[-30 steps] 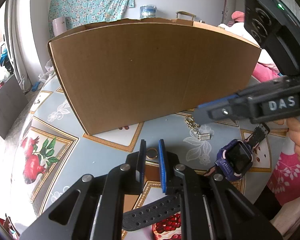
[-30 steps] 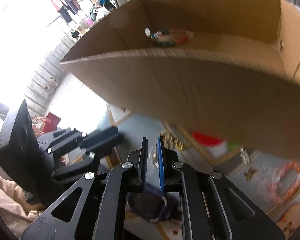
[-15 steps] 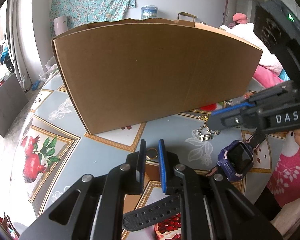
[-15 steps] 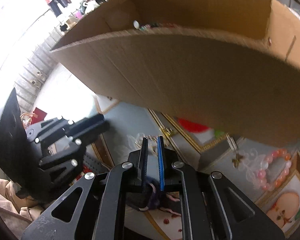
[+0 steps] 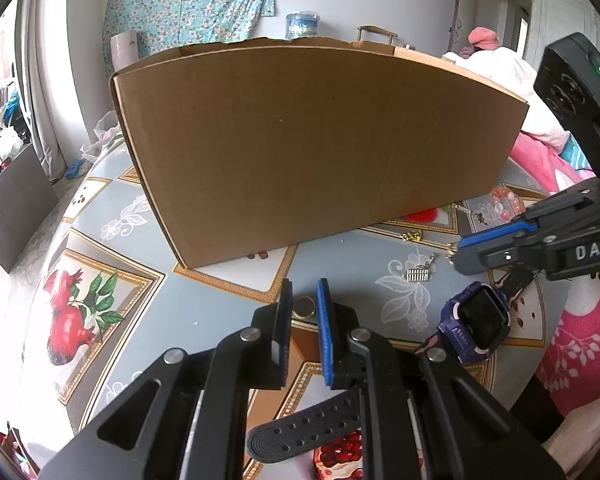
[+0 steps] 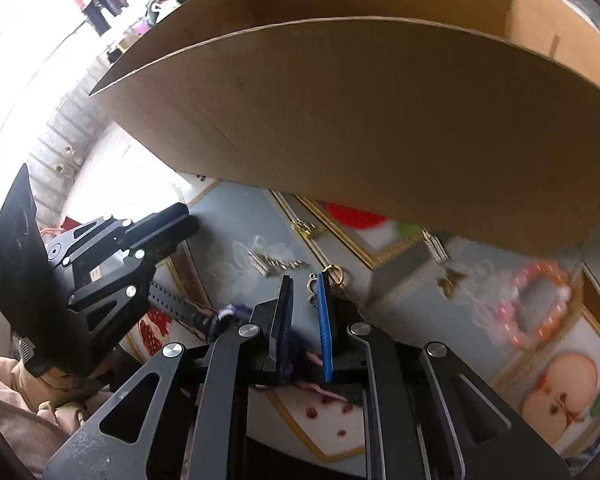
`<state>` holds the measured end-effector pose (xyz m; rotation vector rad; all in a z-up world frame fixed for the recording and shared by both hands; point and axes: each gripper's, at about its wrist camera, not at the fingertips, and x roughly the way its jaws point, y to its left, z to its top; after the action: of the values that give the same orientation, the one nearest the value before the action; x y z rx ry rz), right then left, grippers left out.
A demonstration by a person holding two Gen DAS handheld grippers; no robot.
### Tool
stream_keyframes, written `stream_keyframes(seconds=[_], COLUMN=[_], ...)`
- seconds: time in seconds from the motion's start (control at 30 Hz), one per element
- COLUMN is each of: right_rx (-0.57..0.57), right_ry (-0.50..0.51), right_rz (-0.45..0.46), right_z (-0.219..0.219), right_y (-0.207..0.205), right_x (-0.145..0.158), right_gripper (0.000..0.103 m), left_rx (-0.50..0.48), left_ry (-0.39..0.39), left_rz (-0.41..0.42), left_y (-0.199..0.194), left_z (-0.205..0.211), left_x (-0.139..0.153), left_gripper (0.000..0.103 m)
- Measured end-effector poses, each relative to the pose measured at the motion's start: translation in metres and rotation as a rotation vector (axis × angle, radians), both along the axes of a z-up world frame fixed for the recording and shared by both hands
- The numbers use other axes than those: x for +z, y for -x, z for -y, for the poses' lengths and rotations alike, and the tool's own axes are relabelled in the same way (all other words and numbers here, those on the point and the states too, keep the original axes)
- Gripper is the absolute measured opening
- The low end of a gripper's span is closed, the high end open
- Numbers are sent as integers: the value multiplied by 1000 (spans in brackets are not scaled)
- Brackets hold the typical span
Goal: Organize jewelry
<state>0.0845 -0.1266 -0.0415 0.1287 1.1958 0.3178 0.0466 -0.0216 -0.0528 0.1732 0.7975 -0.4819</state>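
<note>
Both wrist views look low along their tongs, close to the shared cardboard box (image 5: 320, 152) (image 6: 380, 120).

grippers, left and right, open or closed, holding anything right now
Left hand-held gripper: slightly open, empty, a gold ring on the table between its tips.
Right hand-held gripper: slightly open, holding nothing.

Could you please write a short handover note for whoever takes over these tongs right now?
Left tongs: slightly open, empty, poised over the gold ring.
Right tongs: slightly open, empty, low over the small gold charm.
Cardboard box stands behind; its contents are hidden now.
Still on the table: ring, silver chain pendant, purple watch, pink bead bracelet, gold charms.
Left: box them all.
</note>
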Motion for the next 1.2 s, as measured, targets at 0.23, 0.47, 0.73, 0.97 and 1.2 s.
stream_keyframes(seconds=[0.23,0.47,0.73,0.97,1.2], right_rx=[2,-35,-35,81,98], right_ry=[23,77,194,214,193], right_rz=[25,76,94,92,104], right_z=[9,18,14,-9,-11], right_y=[10,14,7,17,21], right_x=[10,15,9,6,17], right_gripper=[23,23,22,22,22], left_rx=[2,3,3,4,4], left_ry=[-2,-2,-6,-9,-7], left_rz=[1,2,4,6,4], left_y=[0,1,1,1,1], left_z=[0,0,0,0,1], left_x=[0,0,0,-1,-1], left_gripper=[12,12,12,12,12])
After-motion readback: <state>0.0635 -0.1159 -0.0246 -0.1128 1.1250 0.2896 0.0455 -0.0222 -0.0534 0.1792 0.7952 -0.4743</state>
